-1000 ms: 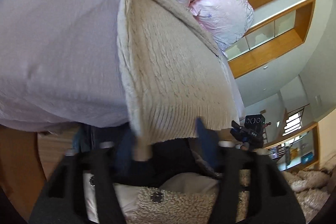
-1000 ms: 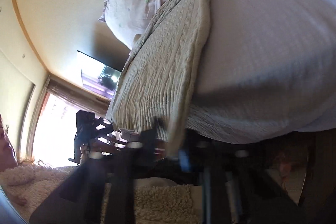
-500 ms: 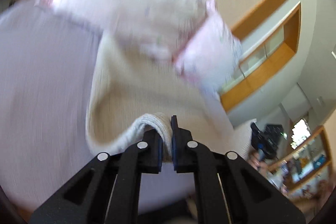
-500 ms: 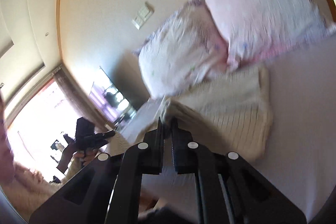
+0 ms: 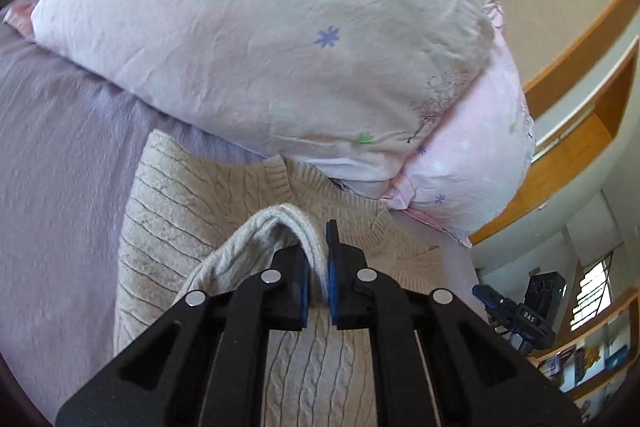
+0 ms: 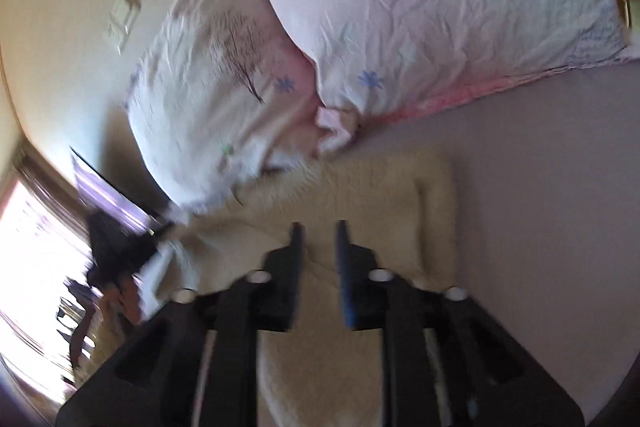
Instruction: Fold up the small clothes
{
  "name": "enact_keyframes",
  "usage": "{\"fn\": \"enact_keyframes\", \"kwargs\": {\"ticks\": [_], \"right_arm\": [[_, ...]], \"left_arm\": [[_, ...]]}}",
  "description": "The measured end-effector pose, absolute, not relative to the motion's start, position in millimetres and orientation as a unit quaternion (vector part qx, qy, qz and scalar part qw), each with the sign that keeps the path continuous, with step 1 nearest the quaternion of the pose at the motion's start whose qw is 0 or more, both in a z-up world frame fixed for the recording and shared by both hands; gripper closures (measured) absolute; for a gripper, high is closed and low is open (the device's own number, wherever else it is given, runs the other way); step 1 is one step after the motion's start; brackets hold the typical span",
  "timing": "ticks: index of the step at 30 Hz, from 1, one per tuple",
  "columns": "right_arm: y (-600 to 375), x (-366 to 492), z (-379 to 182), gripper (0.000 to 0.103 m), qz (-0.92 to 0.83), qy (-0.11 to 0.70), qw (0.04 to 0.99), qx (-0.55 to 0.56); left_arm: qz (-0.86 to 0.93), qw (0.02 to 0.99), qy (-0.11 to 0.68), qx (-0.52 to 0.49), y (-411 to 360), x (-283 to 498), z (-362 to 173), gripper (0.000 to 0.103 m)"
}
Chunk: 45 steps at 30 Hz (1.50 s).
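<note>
Left wrist view: the left gripper (image 5: 318, 267) pinches a ribbed fold of the cream cable-knit sweater (image 5: 168, 227) between its blue-padded fingers (image 5: 332, 279), the fabric arching up from the jaws. The sweater lies on the lavender bedsheet (image 5: 60, 167), its neckline just beside a wrinkled pale pink pillow with flower prints (image 5: 260, 27). In the right wrist view, which is blurred, the right gripper (image 6: 318, 259) has its fingers a narrow gap apart with nothing between them, above the sweater (image 6: 432, 207). Two pillows (image 6: 420, 7) sit beyond it on the sheet (image 6: 540, 187).
</note>
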State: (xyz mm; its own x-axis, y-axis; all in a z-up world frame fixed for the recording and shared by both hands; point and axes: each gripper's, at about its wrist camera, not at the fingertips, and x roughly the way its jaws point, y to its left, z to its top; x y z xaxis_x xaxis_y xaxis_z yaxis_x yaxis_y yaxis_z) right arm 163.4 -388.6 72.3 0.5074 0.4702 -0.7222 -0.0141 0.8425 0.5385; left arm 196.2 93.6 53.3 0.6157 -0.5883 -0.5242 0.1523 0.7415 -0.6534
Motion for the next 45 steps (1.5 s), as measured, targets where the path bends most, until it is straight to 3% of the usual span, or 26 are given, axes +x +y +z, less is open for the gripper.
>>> {"fn": "enact_keyframes", "kwargs": {"ticks": [8,11,13,23,26,29,30,31,32,33,34,35,37,40,42,45], "right_arm": [[-382.3,160.0,48.1,0.064,0.114,0.542,0.814,0.172],[-371.5,159.2,44.3,0.074,0.114,0.552,0.814,0.138],[-368.8,159.4,44.7,0.092,0.115,0.555,0.814,0.128],[-385.2,180.6,123.0,0.094,0.114,0.421,0.884,0.168],[-386.6,230.3,106.9,0.094,0.042,0.407,0.899,0.156],[-388.4,267.8,63.4,0.092,-0.022,0.470,0.867,0.167],[-388.9,268.7,55.6,0.091,-0.035,0.482,0.857,0.178],[-388.5,263.8,54.4,0.085,-0.037,0.481,0.855,0.189],[-387.0,253.7,60.2,0.075,-0.027,0.462,0.865,0.194],[-385.7,243.4,68.6,0.041,-0.020,0.438,0.878,0.194],[-384.5,230.7,78.9,0.012,-0.013,0.403,0.894,0.195],[-383.6,215.8,89.1,0.006,0.006,0.358,0.912,0.199],[-380.1,201.6,98.1,0.005,0.042,0.312,0.927,0.203],[-379.5,193.5,92.1,0.004,0.075,0.285,0.930,0.220],[-381.4,204.7,79.7,0.004,0.085,0.321,0.912,0.241],[-386.1,204.8,71.1,0.004,0.093,0.350,0.895,0.262]], "left_arm": [[-0.221,0.849,0.383,-0.290,92.9,201.8,57.0,0.095],[-0.219,0.847,0.383,-0.295,93.4,202.7,53.6,0.095],[-0.218,0.847,0.383,-0.298,93.3,203.5,52.8,0.095],[-0.199,0.856,0.350,-0.325,115.6,213.6,71.1,0.095],[-0.150,0.862,0.351,-0.333,118.9,244.1,63.9,0.095],[-0.119,0.850,0.383,-0.341,117.6,269.9,44.1,0.093],[-0.123,0.836,0.398,-0.357,119.4,272.5,37.2,0.082],[-0.132,0.828,0.403,-0.368,122.2,269.4,35.4,0.074],[-0.141,0.829,0.399,-0.366,126.8,260.9,39.6,0.047],[-0.143,0.836,0.393,-0.356,130.8,253.1,45.3,0.027],[-0.139,0.846,0.381,-0.347,137.5,242.7,52.3,0.021],[-0.135,0.853,0.370,-0.342,145.1,232.4,57.7,0.015],[-0.134,0.852,0.374,-0.342,161.0,215.9,59.3,0.014],[-0.122,0.828,0.427,-0.341,169.9,209.0,41.1,0.022],[-0.123,0.813,0.453,-0.345,165.7,207.7,23.2,0.033],[-0.130,0.794,0.478,-0.353,159.8,211.6,8.6,0.036]]}}
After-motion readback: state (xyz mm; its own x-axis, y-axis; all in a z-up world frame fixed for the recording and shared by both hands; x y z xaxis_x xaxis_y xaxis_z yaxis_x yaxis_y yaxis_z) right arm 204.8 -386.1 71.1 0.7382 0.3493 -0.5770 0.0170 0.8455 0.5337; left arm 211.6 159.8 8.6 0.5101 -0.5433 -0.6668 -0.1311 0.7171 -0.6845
